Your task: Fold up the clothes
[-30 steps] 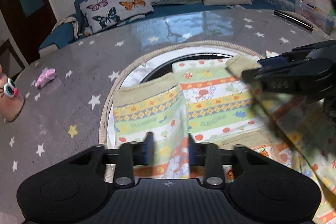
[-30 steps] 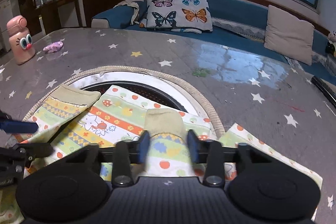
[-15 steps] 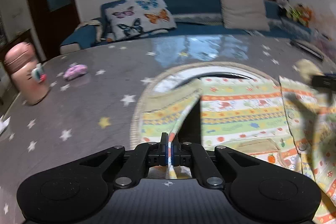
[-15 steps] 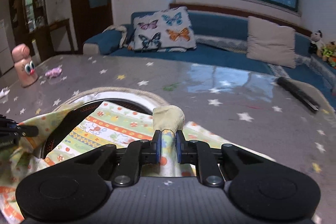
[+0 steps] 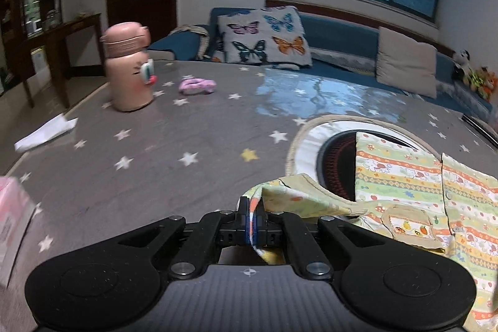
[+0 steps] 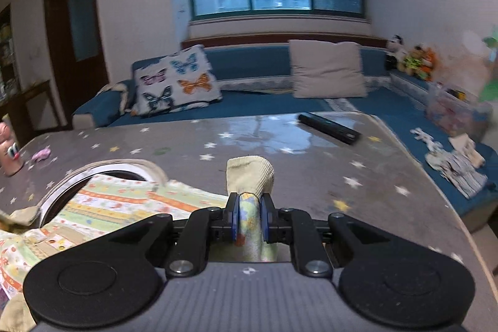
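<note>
Claws low over the desk (image 5: 155, 145): left claw (image 5: 252, 221) pinching shirt (image 5: 404, 176) edge, right claw (image 6: 250, 218) pinching its cuff (image 6: 250, 173).

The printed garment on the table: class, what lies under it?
Under the printed garment a round black disc with a white ring and woven rim shows at its left edge, on the star-patterned tablecloth. The rest of the disc is covered, so unseen.

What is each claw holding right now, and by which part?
Both hold the patterned garment: the left claw pinches a sleeve edge, the right claw grips the other sleeve just behind its ribbed cuff.
</note>
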### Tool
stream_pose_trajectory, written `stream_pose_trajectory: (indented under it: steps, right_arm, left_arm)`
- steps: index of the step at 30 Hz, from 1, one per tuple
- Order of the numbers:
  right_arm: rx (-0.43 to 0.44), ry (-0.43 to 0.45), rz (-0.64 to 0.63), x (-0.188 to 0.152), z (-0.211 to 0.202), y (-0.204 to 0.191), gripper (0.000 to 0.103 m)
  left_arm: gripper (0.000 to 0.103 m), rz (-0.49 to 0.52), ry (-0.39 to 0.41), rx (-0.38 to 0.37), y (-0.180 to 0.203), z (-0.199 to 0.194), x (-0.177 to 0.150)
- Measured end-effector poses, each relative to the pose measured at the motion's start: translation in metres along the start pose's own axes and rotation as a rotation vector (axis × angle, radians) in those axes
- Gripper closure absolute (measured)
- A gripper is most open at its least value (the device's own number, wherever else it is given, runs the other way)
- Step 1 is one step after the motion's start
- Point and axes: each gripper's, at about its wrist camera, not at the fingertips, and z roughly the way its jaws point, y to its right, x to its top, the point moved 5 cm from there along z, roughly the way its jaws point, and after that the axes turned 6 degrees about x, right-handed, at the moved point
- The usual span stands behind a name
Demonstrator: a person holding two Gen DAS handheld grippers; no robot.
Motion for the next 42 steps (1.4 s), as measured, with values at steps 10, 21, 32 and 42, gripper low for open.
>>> stream_pose_trajectory:
  steps: [10, 21, 32, 42]
  right_arm:
    - [-0.096, -0.009, 0.152, -0.053, -0.049, 0.067, 0.090]
    - [-0.273, -0.074, 0.245, -0.108, -0.080, 0.123, 0.070]
    - [-0.199, -0.091, 0.159, -0.103, -0.067, 0.097, 0.069]
    - [-0.216, -0.181, 0.091, -0.118, -0.029, 0.077, 0.063]
  left_arm:
    - [0.101, -0.025, -0.036, 0.016, -0.028, -0.028, -0.034]
    - [0.098, -0.014, -0.077, 0.011, -0.035, -0.038, -0.054]
    - [0.065, 0.060, -0.042, 0.012, -0.026, -0.053, -0.057]
    - [0.054, 0.242, 0.048, 0.013, 0.003, -0.068, -0.054]
